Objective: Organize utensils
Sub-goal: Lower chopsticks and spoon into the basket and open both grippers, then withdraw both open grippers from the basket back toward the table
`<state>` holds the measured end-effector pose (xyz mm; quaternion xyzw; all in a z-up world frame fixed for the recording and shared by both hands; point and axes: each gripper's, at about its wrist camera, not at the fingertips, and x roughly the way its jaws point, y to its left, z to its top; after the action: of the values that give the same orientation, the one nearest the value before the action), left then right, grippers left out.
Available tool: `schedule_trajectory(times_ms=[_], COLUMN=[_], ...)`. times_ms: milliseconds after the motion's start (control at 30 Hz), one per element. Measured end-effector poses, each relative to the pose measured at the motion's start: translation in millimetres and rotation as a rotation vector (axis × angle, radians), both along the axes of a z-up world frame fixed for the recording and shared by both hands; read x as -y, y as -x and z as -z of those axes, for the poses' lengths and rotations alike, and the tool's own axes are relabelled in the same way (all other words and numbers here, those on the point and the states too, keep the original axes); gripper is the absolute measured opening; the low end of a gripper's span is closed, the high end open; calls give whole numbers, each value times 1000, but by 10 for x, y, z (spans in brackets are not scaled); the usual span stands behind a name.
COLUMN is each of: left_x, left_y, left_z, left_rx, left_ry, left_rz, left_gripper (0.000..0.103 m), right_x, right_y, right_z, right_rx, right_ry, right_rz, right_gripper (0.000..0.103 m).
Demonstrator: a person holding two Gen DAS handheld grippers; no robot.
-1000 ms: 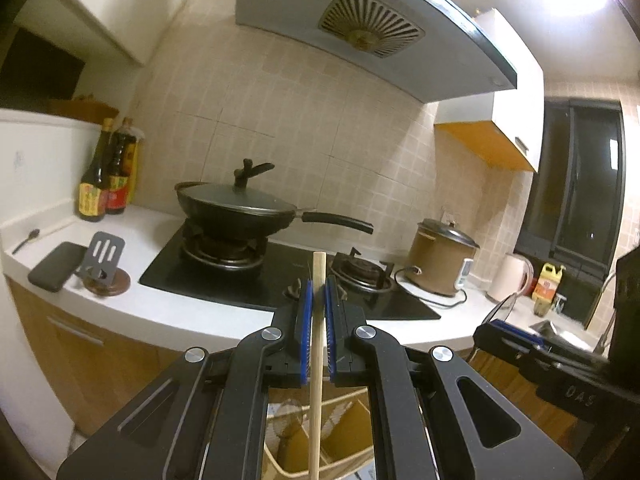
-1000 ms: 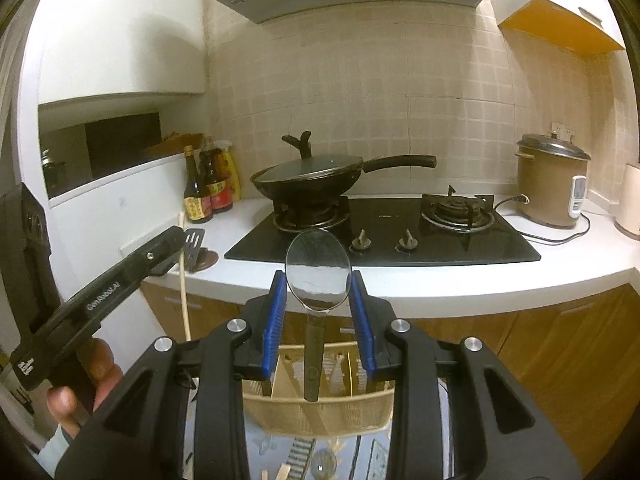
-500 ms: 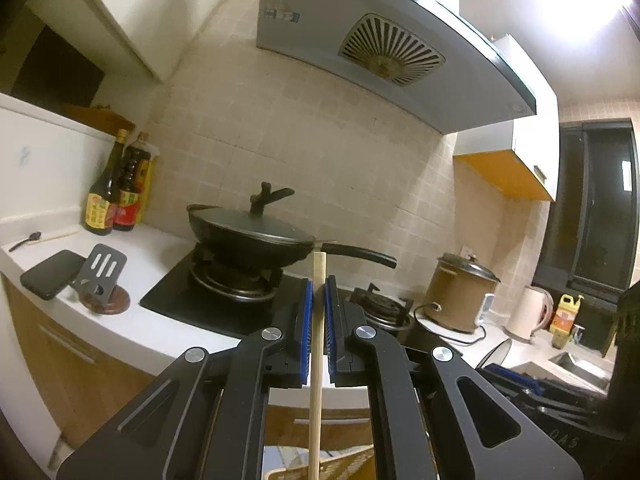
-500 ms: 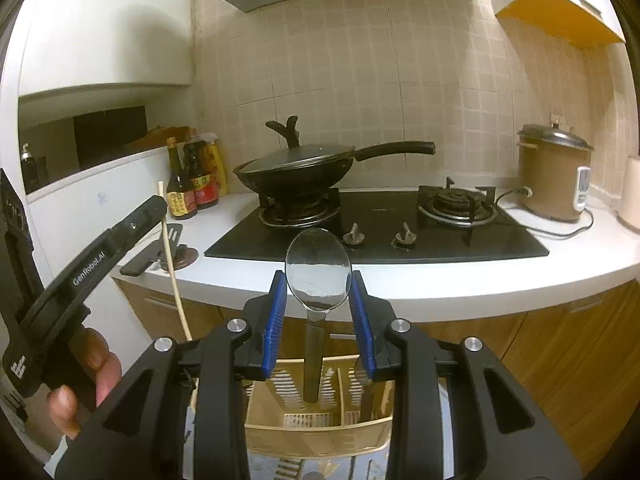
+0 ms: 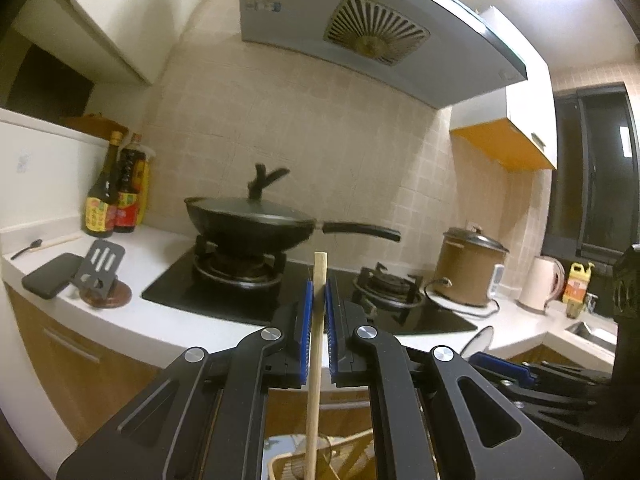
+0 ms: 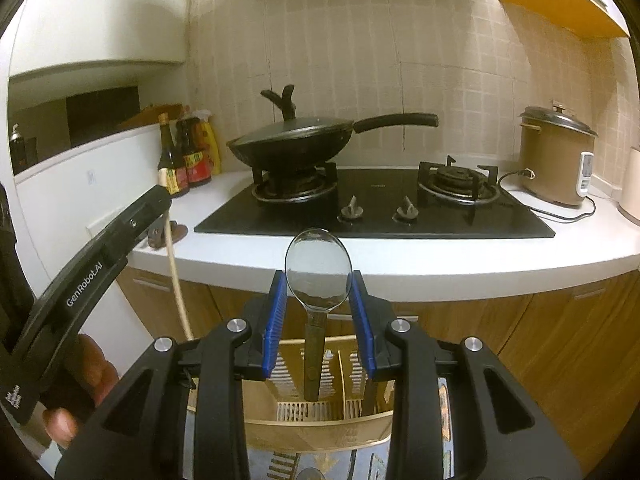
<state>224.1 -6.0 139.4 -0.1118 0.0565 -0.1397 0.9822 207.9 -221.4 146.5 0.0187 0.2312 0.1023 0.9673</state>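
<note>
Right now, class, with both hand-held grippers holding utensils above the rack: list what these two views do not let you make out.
- Chopstick lower end: left wrist view, cut off by the bottom edge.
- Rack compartments: both views, mostly hidden behind gripper bodies.
- Spoon handle end: right wrist view, dark against the rack, so whether it touches is unclear.
- Bottle labels: too small to read.
- Right hand-held gripper: left wrist view, only partly visible at the right.

Beige tiled wall (image 6: 360, 60) and white counter (image 6: 400, 260) lie beyond the tongs; dark window (image 5: 592, 168) to their right.
</note>
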Motion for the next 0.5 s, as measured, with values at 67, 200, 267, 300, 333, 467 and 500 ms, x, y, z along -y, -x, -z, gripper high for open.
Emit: schedule_trajectory(times_ms=[67, 200, 267, 300, 333, 467, 500], left_x=[-3, -35, -73, -82, -102, -201, -211], left_y=[-5, -10, -3, 7, 25, 187, 220], left_z=[6, -25, -67, -84, -119, -290, -324], left_rx=[-14, -49, -79, -88, -101, -113, -112], left_ry=[-1, -5, 0, 1, -2, -16, -18], left_rz=[11, 39, 76, 89, 112, 146, 147], left_gripper=[9, 20, 23, 26, 28, 33, 33], right_x=[-9, -14, -11, -7, 4, 70, 81], right_y=[4, 22, 39, 53, 76, 199, 226], right_z=[25, 92, 121, 125, 126, 110, 97], right_rx=[-10, -50, -81, -87, -92, -115, -116], right_ry=[0, -2, -4, -5, -8, -42, -51], right_rz=[-3, -14, -24, -23, -21, -19, -20], right_gripper=[29, 29, 29, 29, 29, 36, 47])
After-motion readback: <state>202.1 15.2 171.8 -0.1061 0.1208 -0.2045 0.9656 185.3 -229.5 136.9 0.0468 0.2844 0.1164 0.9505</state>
